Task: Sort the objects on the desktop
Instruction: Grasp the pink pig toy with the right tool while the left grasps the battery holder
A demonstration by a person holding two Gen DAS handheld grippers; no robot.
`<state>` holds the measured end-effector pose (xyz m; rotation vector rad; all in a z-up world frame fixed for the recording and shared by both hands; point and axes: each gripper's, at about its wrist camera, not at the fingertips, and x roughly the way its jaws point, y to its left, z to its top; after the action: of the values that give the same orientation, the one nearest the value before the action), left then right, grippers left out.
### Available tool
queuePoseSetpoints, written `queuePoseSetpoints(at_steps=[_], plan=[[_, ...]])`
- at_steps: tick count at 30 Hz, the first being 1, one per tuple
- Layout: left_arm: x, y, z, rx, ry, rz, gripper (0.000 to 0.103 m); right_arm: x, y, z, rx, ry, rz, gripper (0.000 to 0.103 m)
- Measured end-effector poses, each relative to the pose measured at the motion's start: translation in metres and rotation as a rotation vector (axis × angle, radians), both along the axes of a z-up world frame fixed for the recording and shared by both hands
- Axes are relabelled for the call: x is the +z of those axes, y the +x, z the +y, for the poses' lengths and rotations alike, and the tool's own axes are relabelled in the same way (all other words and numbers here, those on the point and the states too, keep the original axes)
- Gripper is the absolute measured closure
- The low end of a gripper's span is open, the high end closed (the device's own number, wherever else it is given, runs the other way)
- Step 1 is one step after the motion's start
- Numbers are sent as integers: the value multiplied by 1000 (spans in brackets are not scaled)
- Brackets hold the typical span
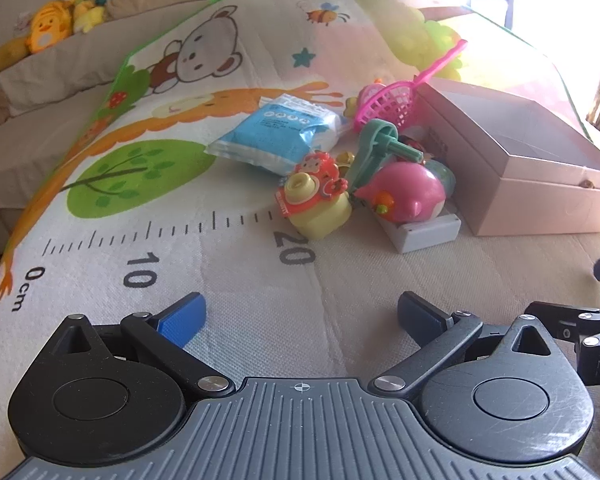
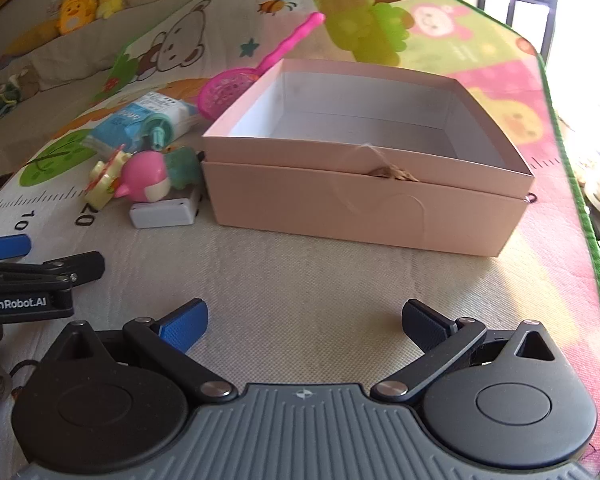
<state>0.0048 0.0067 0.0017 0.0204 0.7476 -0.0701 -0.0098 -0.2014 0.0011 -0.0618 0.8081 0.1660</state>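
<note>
On the cartoon play mat, left to right: printed ruler scale at the left edge, marks 0, 10, 20. Blue-and-white packet lies flat, farthest left of the clutter. Just right of it, a tight heap of toys: yellow toy with a red cartoon figure at the near side, touching the "20" mark; teal plastic handle piece leaning over the middle; pink bird-shaped toy resting on a small grey case. Pink mesh scoop behind the heap, its handle angled up and away, head against the box corner. Pink cardboard box to the right of the heap, lid off, interior bare and white, a small tear in its front rim. Left gripper low over the mat, near side of the heap, fingers spread wide, nothing between them. Right gripper faces the box front, fingers likewise spread, holding nothing. Plush toys on the sofa, far left background.
</note>
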Motion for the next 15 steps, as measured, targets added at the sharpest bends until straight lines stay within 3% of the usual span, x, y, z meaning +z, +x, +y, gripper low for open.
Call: queuePoseSetpoints(at_steps=[3,6,9,15], plan=[[8,0,19,36,-20,-9,0,13,-11,24,133,-48,-89,0],[22,2,47,129,-32,-50,0,26,-18,59,282,-156,-207,23],[33,-1,69,190,-65,-80,0,36,-7,89,348,-238,-290,26],[43,-6,92,276,-82,-123,0,31,47,129,384,-299,-265,26]])
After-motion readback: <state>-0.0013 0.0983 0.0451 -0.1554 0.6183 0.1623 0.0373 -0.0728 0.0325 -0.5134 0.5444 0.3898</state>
